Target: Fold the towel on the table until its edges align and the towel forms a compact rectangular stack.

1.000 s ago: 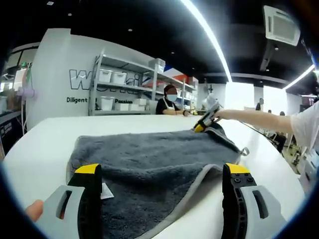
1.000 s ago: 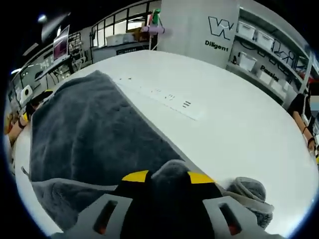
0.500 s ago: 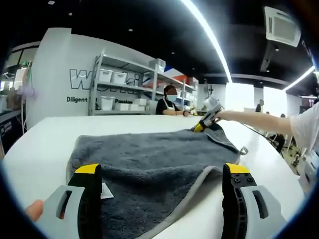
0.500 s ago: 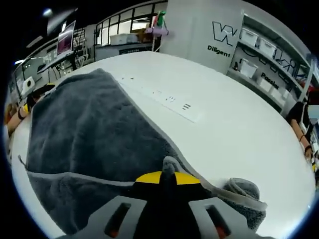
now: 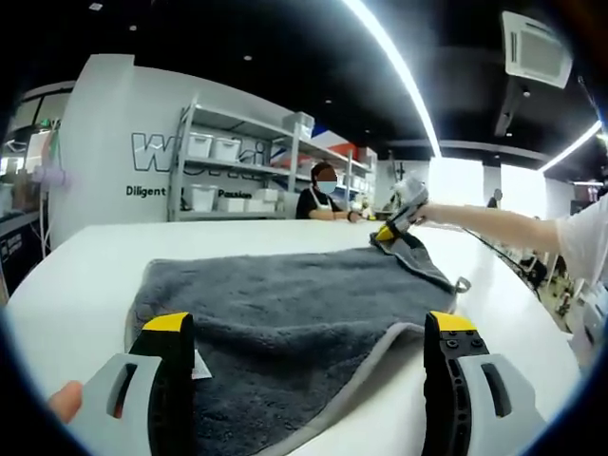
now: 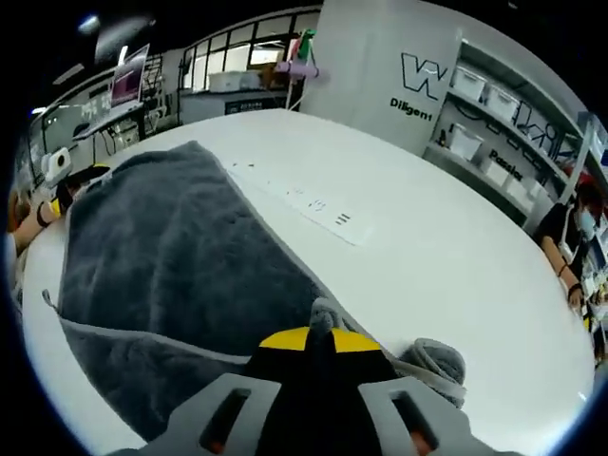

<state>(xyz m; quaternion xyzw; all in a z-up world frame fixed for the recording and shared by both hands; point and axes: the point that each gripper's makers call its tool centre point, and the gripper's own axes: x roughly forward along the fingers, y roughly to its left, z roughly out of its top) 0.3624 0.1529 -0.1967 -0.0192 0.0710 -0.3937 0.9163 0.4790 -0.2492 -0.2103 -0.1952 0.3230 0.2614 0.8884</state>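
where pinched, towel [image 6: 180,266] between jaws

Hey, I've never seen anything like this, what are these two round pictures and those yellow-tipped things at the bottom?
Those are hand-held tongs, one in each of a person's hands, each carrying a fisheye camera that looks along its jaws. In the left gripper view, the left tongs stand open above a dark grey fluffy towel spread on a white round table. At the far corner the right tongs pinch the towel's corner, with the person's arm behind them. In the right gripper view, the right tongs are shut on that grey-edged corner, and the towel stretches away across the table. Shelves with white bins stand behind.
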